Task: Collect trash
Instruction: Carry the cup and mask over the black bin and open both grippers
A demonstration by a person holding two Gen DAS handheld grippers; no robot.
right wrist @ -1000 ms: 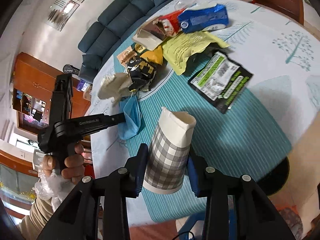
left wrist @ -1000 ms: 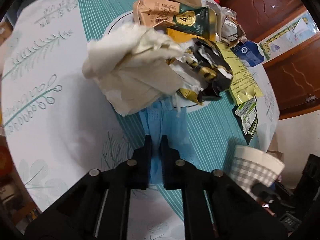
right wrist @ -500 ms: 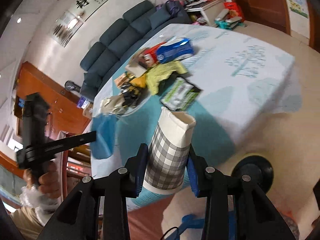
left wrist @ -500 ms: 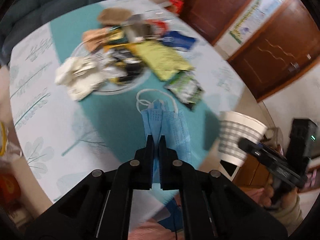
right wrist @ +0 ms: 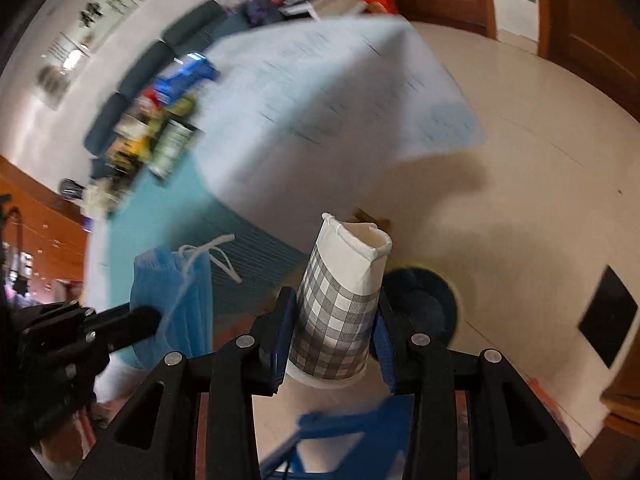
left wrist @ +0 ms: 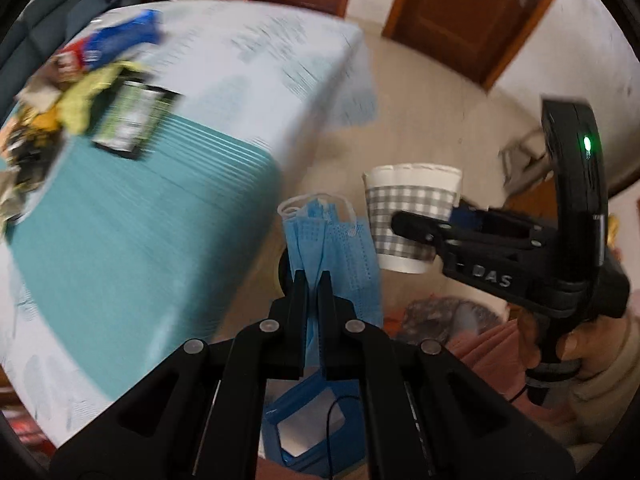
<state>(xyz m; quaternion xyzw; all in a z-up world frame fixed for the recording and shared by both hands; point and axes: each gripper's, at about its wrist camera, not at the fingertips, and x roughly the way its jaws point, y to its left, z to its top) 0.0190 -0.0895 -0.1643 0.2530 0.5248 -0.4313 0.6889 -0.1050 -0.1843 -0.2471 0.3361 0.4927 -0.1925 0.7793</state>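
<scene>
Both wrist views look down, sharing table edge (left wrist: 276, 168).

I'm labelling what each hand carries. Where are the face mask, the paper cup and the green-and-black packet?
face mask (left wrist: 332, 248), left wrist view, pleated blue front.
paper cup (right wrist: 336, 312), right wrist view, checked side wall.
green-and-black packet (left wrist: 130, 120), left wrist view, printed front.

table edge (left wrist: 276, 168) close at left, open floor (right wrist: 520, 160) right (blue bin (left wrist: 304, 420) beneath)
</scene>
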